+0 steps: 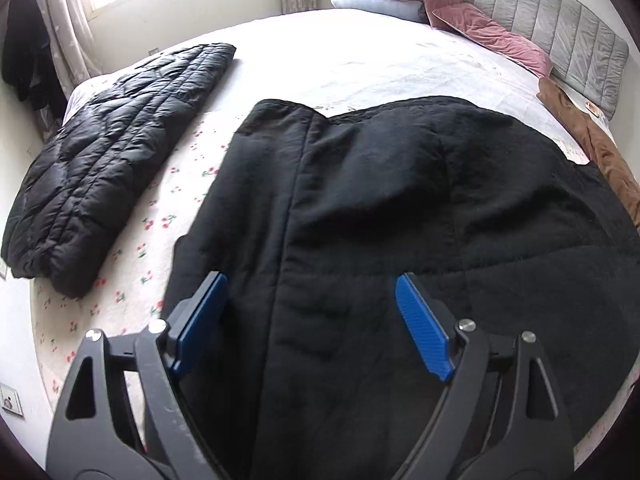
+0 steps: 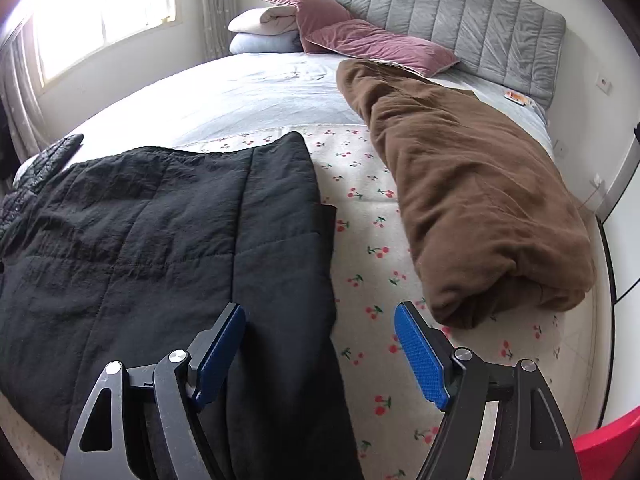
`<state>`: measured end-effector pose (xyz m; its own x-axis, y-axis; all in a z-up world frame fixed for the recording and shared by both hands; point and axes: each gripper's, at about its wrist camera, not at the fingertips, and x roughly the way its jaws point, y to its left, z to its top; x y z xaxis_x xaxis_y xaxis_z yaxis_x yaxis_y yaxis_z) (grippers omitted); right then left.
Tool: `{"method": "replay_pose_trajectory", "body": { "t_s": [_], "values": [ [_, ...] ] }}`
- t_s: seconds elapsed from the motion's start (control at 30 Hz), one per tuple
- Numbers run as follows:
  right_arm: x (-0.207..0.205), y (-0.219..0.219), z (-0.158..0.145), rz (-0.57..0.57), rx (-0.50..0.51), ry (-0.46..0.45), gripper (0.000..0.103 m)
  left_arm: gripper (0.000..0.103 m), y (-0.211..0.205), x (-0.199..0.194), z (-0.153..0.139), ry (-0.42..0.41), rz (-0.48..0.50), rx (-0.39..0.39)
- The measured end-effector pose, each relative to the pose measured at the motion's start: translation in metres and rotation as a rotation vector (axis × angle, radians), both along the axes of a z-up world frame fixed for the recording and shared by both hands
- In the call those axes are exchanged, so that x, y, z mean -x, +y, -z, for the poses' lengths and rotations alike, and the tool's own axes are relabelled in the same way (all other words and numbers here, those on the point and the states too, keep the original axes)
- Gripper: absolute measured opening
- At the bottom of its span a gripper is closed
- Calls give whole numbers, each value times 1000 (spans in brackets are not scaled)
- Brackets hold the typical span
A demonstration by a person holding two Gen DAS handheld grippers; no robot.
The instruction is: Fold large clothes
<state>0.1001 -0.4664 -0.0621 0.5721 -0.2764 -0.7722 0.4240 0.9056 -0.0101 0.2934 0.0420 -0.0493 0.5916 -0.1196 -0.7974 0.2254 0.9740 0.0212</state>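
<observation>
Claws (image 1: 312, 288) gape above black coat (image 1: 380, 200).

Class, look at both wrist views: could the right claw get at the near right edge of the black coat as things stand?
Probably yes. The right claw hangs open over the black coat, its right edge lying between the pads, and nothing covers it; the brown bundle lies apart.

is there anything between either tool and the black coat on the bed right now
Nothing visible stands in the way. The left tool hangs open directly over the black coat, and the right tool hangs open over the coat's right edge. The quilted jacket and brown bundle lie off to the sides.
</observation>
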Motion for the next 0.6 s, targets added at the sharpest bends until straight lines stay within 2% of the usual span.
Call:
{"method": "replay_pose_trajectory", "body": {
  "t_s": [0.1, 0.2, 0.3, 0.4, 0.53, 0.6],
  "values": [
    [30, -7, -11, 7, -70, -34, 80, 87, 22, 28, -18, 11, -22, 71],
    [55, -12, -13, 24, -188, -60, 84, 88, 47, 50, -23, 73, -65, 157],
    [76, -11, -7, 32, -316, -64, 84, 88, 73, 67, -18, 156, -113, 255],
    [89, -7, 4, 41, -431, -68, 84, 88, 96, 84, -13, 200, -154, 338],
    [97, 4, 16, 35, -520, -54, 84, 88, 119, 106, -10, 238, -193, 402],
    [100, 10, 24, 37, -559, -42, 84, 88, 131, 116, -4, 264, -225, 461]
  ]
}}
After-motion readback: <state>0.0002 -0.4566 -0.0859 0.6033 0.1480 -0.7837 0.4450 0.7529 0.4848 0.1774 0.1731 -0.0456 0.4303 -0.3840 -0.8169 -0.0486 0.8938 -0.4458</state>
